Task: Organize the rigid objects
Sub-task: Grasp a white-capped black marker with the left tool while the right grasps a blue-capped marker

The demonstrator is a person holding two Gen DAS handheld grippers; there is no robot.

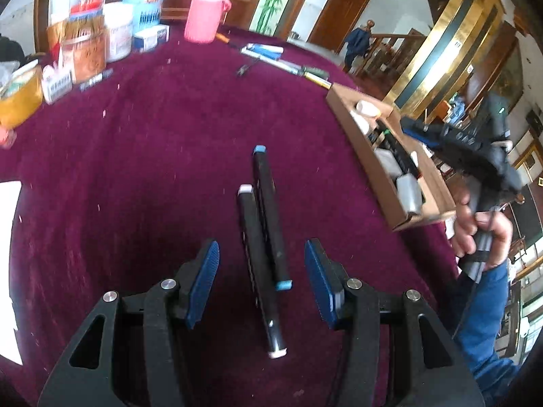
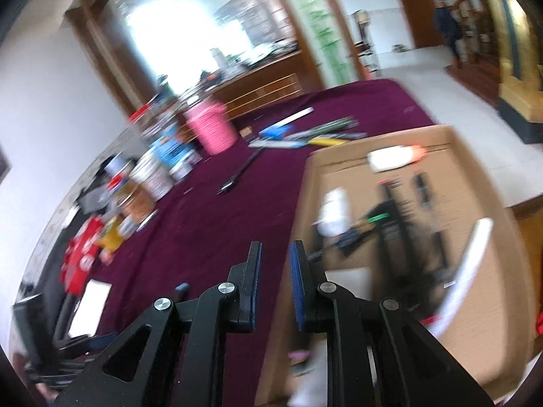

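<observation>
Two black markers lie side by side on the purple tablecloth [image 1: 135, 169]: one with blue caps [image 1: 269, 217] and one with pale pink caps [image 1: 259, 271]. My left gripper [image 1: 261, 257] is open, its blue pads on either side of the markers and just above them. A cardboard box [image 1: 353, 129] at the right holds white bottles and dark pens. My right gripper [image 2: 275, 254] is open with a narrow gap and empty, over the near left edge of the box [image 2: 475, 271]. The right wrist view is blurred.
A pink jug [image 1: 205, 13], jars and cartons [image 1: 85, 44] crowd the far left of the table. Loose pens and a ruler [image 1: 288, 64] lie at the far edge. A white card [image 2: 90, 308] lies at the near left. The hand holding the right gripper [image 1: 482, 227] hangs beyond the box.
</observation>
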